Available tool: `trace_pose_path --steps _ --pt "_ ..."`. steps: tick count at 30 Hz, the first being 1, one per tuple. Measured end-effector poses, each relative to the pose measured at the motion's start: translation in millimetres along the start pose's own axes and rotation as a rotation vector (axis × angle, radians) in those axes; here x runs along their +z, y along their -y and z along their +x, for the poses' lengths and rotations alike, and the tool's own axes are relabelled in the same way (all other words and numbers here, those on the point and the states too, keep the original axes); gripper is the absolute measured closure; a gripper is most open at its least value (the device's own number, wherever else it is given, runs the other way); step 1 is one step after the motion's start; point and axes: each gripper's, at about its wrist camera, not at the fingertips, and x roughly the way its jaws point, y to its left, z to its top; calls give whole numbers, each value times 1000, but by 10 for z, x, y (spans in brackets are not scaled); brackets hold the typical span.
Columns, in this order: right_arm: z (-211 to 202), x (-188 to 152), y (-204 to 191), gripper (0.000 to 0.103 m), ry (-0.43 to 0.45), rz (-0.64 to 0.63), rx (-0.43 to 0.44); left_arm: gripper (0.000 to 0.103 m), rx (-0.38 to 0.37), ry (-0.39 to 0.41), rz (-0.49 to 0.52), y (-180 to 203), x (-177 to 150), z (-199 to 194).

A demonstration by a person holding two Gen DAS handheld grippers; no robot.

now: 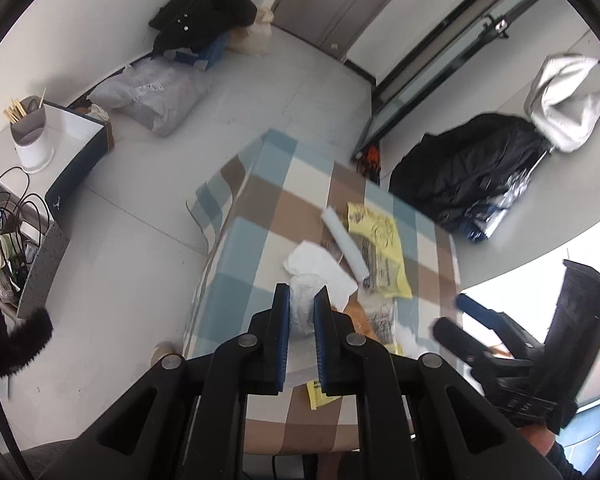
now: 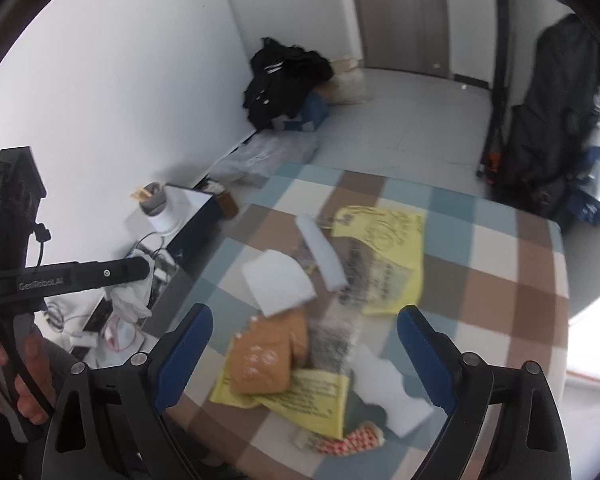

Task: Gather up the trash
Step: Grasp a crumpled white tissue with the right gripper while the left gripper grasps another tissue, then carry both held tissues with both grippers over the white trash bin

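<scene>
A crumpled white tissue wad (image 1: 302,306) is pinched between the pads of the left gripper (image 1: 301,308), clenched on it & held clear above the near-left part of the checked tablecloth (image 1: 260,208); in the rt wrist view the same wad (image 2: 132,298) is seen dangling under the left gripper's fingers, off the cloth's left edge. So that piece counts as collected; no bin or bag for trash can be picked out w/ certainty in either view. The rest of the trash is left on the checked tablecloth: a flat white napkin (image 2: 278,282) near its middle, a white tube-like wrapper (image 2: 320,254) just beyond it w/ long axis running diagonally away & to the left, a yellow printed bag (image 2: 384,256) toward the cloth's far-right side, a tan padded packet (image 2: 266,354) at the near side lying on a second yellow sheet (image 2: 300,396), torn white paper (image 2: 384,384) beside that, and a red-white patterned scrap (image 2: 350,438) at the near edge. The rt gripper (image 2: 304,360) is released, jaws spread wide, nothing between the pads, pointed steeply down over the cloth's near side. The tan padded packet lies directly ahead & below it, slightly left of centre, long axis roughly along the gripper's line, so the rt hand is judged the nearer for it; a wrist roll is probably needed so the jaws close across the short side.
</scene>
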Motion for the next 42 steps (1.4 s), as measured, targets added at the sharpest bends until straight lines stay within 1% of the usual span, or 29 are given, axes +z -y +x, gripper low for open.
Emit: trace_pose_path --steps 2,3,5,7,10,13,15,17,18,19,20,21,23,24,28,33,36,42 --pt "171 97 -83 12 -56 -16 30 95 -23 28 -15 -59 28 -78" --pt "250 124 -128 14 -76 -28 29 95 -35 46 -26 -104 37 -127" --pt "479 186 -207 15 -141 -67 -1 95 -46 68 -45 -183 56 -182" --pt "704 224 -294 21 -181 -113 -4 95 -62 82 -70 -274 70 -226" --pt "1001 237 -349 30 -235 -144 -27 95 -81 89 -99 -386 91 -252" --pt "1208 221 -383 40 -277 -166 -41 95 -91 89 -104 -431 108 -246" --pt "1265 212 -412 43 -289 -183 -43 95 -99 86 -104 -460 113 -250" --pt "1300 183 -448 49 -291 -206 -51 95 -103 82 -107 -494 117 -256" --pt "1322 185 -462 57 -297 -212 -60 95 -106 79 -110 -509 122 -257" --pt "1346 168 -465 70 -309 -213 -62 95 -109 76 -115 -519 131 -248" --pt "1353 158 -461 77 -313 -210 -64 95 -114 75 -119 -527 137 -245" --pt "1338 154 -451 82 -306 -209 -70 95 -116 74 -120 -531 129 -252" --pt "1290 137 -445 91 -287 -207 -49 95 -120 71 -120 -527 125 -249" --pt "1275 130 -444 95 -283 -211 -54 95 -120 71 -117 -520 125 -249" --pt "1138 149 -452 98 -229 -222 -53 95 -114 72 -102 -486 105 -248" --pt "804 219 -417 99 -132 -177 -11 95 -101 80 -81 -416 76 -242" --pt "487 248 -391 99 -47 -160 10 95 -99 82 -65 -345 49 -225" --pt "-141 145 -252 99 60 -111 35 95 -101 82 10 -78 -22 -161"
